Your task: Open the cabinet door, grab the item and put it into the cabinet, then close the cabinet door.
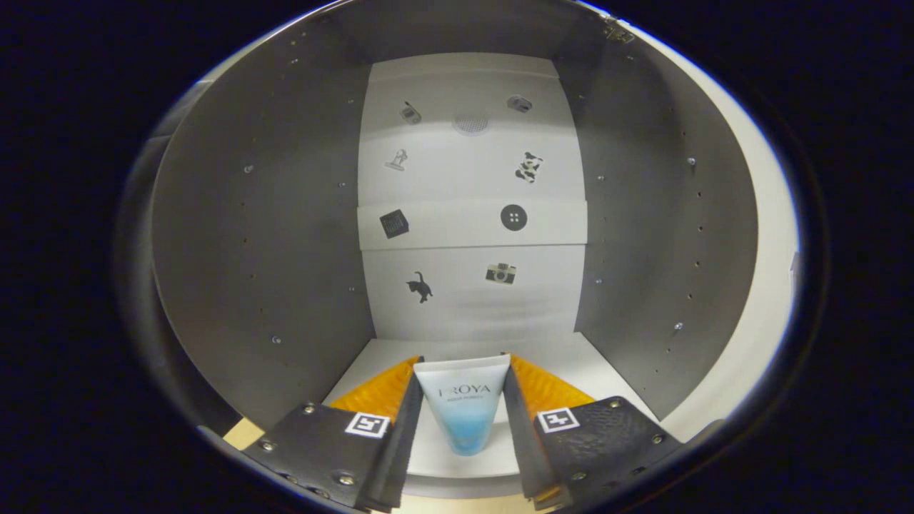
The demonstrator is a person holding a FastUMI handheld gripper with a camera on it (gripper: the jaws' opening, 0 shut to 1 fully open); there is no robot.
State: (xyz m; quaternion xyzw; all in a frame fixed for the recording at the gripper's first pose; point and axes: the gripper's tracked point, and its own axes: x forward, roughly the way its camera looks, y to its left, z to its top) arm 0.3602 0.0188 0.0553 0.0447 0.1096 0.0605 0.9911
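Tube (463,408), between the fingers: smooth plastic, slight sheen, held on both sides by the gripper (463,421). Cabinet (257,235) beyond: matt grey side panels, smooth white back panel.

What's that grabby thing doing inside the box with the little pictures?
A person is using hand-held tongs to put a small white and blue tube into a cabinet. The tube sits between the two fingers, which look pressed against its sides. It is right over the cabinet's white floor, and I cannot tell if it touches yet. The back wall has little stickers, like a cat and a camera.
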